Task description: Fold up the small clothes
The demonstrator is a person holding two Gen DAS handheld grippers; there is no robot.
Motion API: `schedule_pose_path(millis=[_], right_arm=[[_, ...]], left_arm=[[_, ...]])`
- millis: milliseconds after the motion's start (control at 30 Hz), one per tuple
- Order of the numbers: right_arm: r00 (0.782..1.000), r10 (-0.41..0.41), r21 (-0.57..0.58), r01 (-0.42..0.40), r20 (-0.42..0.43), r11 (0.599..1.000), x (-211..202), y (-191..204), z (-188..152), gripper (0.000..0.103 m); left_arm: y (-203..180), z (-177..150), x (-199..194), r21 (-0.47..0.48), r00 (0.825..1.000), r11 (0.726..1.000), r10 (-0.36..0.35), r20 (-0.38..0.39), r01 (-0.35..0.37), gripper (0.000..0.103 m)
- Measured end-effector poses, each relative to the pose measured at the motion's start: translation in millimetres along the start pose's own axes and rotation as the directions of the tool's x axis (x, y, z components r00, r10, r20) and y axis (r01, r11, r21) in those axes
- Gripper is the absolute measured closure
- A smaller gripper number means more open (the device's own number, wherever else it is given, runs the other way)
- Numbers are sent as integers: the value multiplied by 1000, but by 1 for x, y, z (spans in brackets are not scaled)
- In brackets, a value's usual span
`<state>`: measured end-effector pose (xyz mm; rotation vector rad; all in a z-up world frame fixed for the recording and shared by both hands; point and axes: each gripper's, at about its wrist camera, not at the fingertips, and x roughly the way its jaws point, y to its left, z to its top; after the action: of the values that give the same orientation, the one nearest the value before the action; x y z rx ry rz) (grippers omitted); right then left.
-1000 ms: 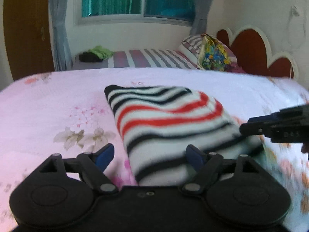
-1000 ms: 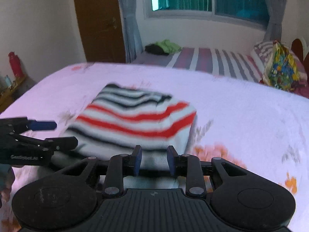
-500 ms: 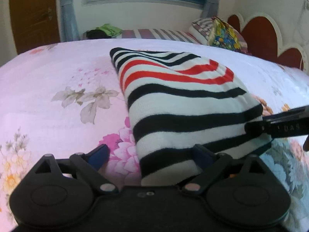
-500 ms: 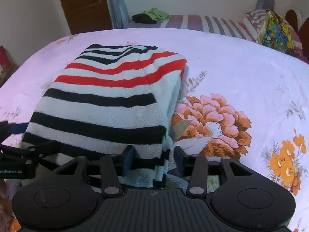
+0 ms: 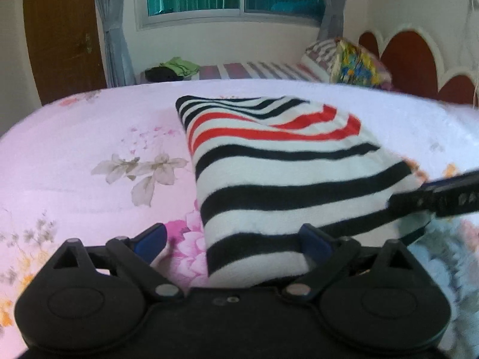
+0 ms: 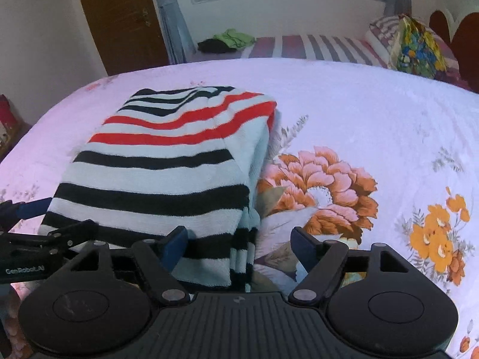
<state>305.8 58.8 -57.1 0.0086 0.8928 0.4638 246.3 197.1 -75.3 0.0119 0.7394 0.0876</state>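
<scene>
Both wrist cams sit low, close behind their jaws, facing the window. Shared: striped garment (image 5: 278,176) ahead of both jaws, bed (image 6: 374,113), each other's gripper at frame edge.

Fuzzy knit striped sweater (image 5: 287,185) on smooth, seemingly cotton floral bedsheet (image 6: 374,125).

1. The left hand-held gripper (image 5: 233,239) has a matte black body with two round housings, silver pivot screws and blue finger pads (image 5: 151,237).
2. The right hand-held gripper (image 6: 239,243) has the same build, plus a ribbed black centre plate.
3. White "GenRobot.AI" lettering marks the left one's side.
</scene>
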Motion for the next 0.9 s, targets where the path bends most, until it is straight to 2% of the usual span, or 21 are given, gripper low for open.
schedule_pose_path(millis=[33, 67, 133, 267, 367, 467, 667, 733, 800, 867, 900], right_arm=[[1000, -5, -17, 5, 8, 1000, 1, 1, 0, 46], [999, -40, -31, 40, 0, 999, 4, 3, -1, 56], [999, -40, -18, 40, -15, 999, 10, 2, -1, 61], [996, -85, -80, 84, -10, 993, 11, 14, -3, 61], [997, -72, -80, 70, -14, 994, 13, 10, -6, 61], [998, -53, -63, 52, -17, 997, 14, 3, -6, 60], [997, -63, -52, 61, -33, 997, 20, -5, -1, 42], [998, -52, -27, 51, -44, 998, 20, -10, 0, 40], [998, -41, 21, 42, -52, 999, 12, -14, 3, 40], [999, -47, 42, 48, -22, 998, -9, -13, 4, 40], [999, -42, 41, 42, 5, 998, -26, -13, 2, 40]], left_arm=[[-3, -1, 2, 7, 1000, 1000, 9, -3, -9, 7], [-5, -2, 3, 13, 1000, 1000, 15, -6, -15, 7], [-6, 0, 2, 17, 999, 999, 36, -24, -36, 7], [4, 5, -11, -54, 998, 996, 65, -9, -66, 7], [9, -3, 1, -55, 997, 996, 62, -47, -65, 6], [11, -6, 8, -93, 997, 994, 52, -48, -56, 5], [16, -4, 12, -121, 997, 992, 36, -65, -43, 2], [17, -2, 11, -133, 997, 990, 24, -80, -35, 2], [18, 1, 6, -149, 994, 988, 16, -105, -32, 2], [16, 6, -10, -149, 991, 988, 22, -135, -42, 4], [14, 5, -21, -137, 992, 990, 24, -123, -41, 4]])
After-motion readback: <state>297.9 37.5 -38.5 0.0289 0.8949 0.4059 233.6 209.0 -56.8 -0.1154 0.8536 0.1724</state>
